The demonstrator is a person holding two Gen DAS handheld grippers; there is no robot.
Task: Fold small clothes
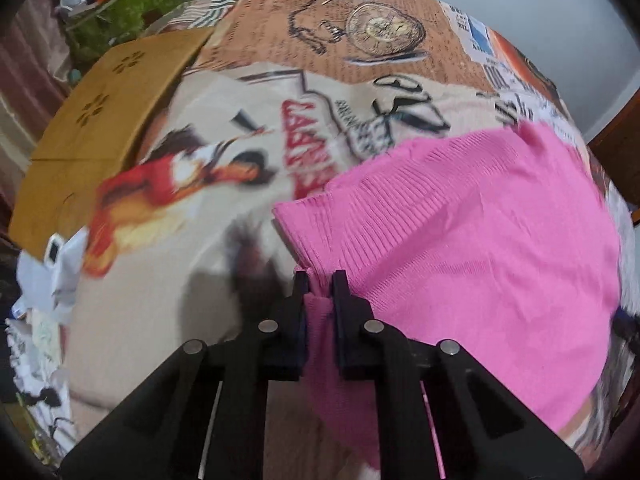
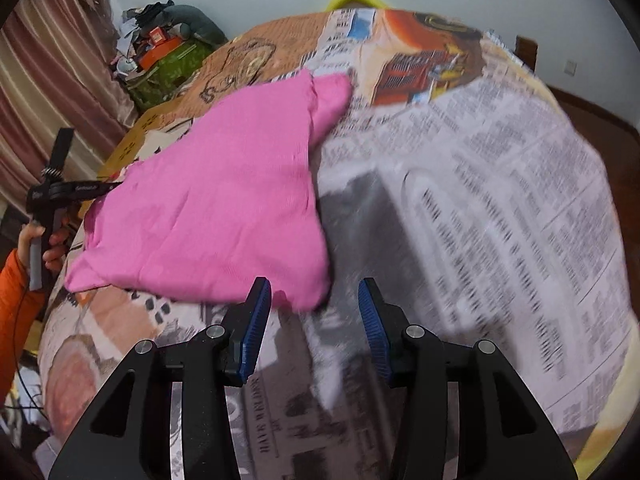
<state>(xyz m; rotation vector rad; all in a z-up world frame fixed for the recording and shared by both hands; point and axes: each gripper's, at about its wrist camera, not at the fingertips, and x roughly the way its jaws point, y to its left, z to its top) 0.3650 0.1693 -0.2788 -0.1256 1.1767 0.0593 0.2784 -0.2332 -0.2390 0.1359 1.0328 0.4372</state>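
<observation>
Pink garment [image 1: 460, 240] pinched in left gripper [image 1: 321, 280]

The sweater [image 1: 472, 236] is bright pink with a fine ribbed knit. Under it, the tablecloth [image 2: 500, 200] is printed like newspaper: grey-black text on white right of the sweater, orange-brown with a pocket-watch drawing beyond it. Left of the sweater sits a plain tan cardboard box [image 1: 100, 128]. The right gripper [image 2: 315, 294] has blue pads on black fingers.
</observation>
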